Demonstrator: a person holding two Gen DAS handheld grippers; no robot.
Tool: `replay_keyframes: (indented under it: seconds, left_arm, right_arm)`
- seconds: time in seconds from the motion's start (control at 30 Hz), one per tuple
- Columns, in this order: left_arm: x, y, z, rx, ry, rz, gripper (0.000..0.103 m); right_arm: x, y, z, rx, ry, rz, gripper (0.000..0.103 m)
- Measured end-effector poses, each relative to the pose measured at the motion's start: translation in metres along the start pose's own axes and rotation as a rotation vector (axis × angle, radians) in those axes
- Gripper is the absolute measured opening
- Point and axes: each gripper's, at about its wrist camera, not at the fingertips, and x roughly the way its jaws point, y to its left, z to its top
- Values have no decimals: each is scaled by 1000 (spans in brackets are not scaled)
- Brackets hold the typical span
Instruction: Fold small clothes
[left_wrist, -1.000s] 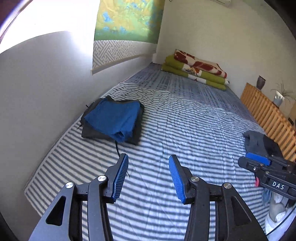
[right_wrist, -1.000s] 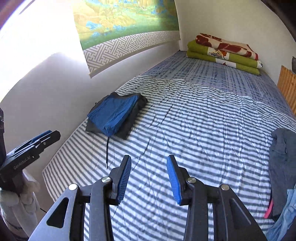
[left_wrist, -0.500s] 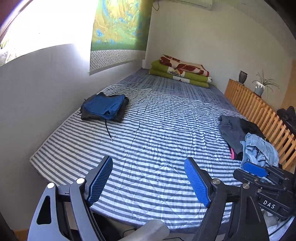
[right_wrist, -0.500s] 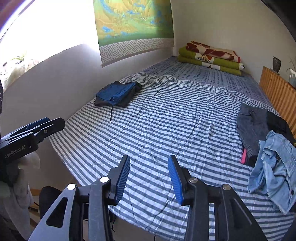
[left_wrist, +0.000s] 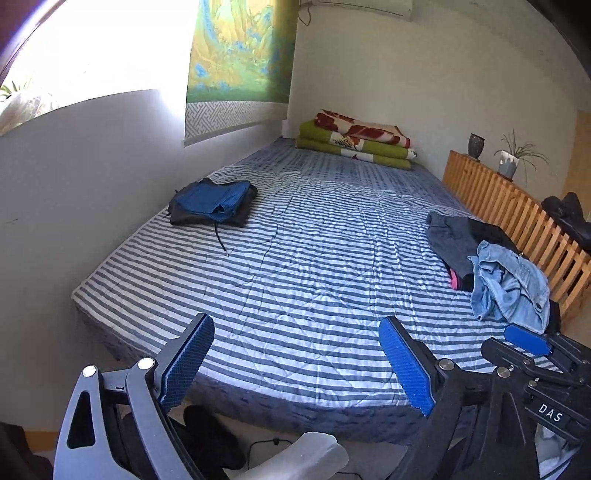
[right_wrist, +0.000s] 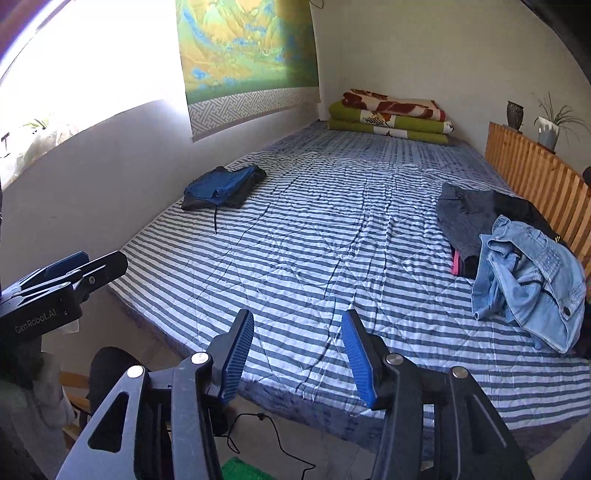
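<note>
A folded blue and black garment (left_wrist: 212, 204) (right_wrist: 221, 188) lies near the left edge of the striped bed (left_wrist: 314, 258) (right_wrist: 314, 236), a black cord trailing from it. On the right side sits a loose heap: a pale denim piece (left_wrist: 509, 284) (right_wrist: 528, 284) on top of grey and black clothes (left_wrist: 454, 236) (right_wrist: 469, 214), with a pink bit showing. My left gripper (left_wrist: 295, 363) is open wide, held off the bed's near edge with nothing in it. My right gripper (right_wrist: 297, 356) is open too, empty, also short of the bed.
Folded green and floral blankets (left_wrist: 358, 142) lie at the far end by the wall. A wooden slatted rail (left_wrist: 517, 221) runs along the bed's right side, with a vase and plant on it. A cable (right_wrist: 258, 435) lies on the floor below the bed's front edge.
Both grippers have pulled back from above the bed to beyond its near edge, away from the folded blue garment. The left jaws have spread wider. The clothes heap has come into full view.
</note>
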Motion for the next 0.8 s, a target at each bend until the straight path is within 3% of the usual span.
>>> replay_keyframes:
  seconds: [0.33,0.8]
  left_arm:
    - [13,-1,-7,3,36,4,94]
    - [66,1,5,-8,97,11,94]
  right_arm:
    - [12,-17,-10,29,27,-32,46]
    - [47,-30,0,29,43,-47,46]
